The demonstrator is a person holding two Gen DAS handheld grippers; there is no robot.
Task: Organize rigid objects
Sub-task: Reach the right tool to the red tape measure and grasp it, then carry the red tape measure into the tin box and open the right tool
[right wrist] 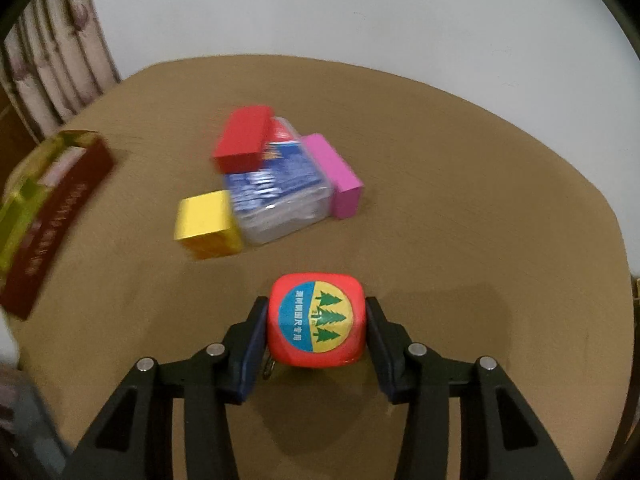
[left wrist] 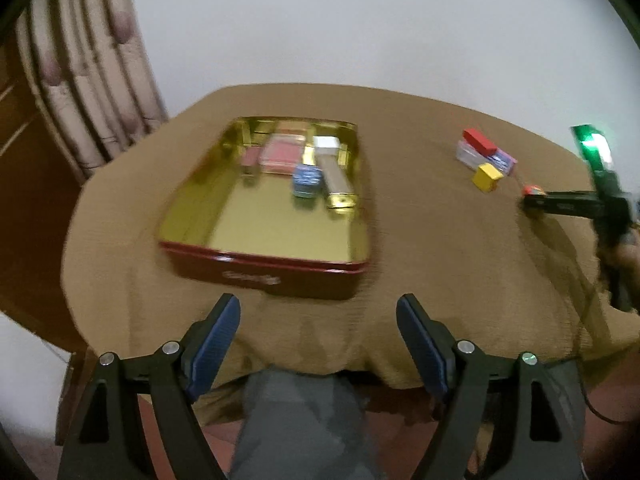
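Gripping a red, rounded tape-measure-like case [right wrist: 316, 320], the right tongs [right wrist: 316, 330] hover near the blurry yellow block [right wrist: 206, 218]; the left tongs [left wrist: 318, 344] gape empty.

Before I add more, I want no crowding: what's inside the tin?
The tin holds a blue block, a silvery bar, a pink box and a white piece. Blur and reflections hide anything beneath them or along the far wall.

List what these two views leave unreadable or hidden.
- Left wrist view: lettering on the red tin front, motion-blurred.
- Left wrist view: items inside the tin, smeared; only the blue box is distinct.
- Right wrist view: the tape measure in the right gripper shows one face only; underside hidden.
- Right wrist view: the clear case contents, blurred.
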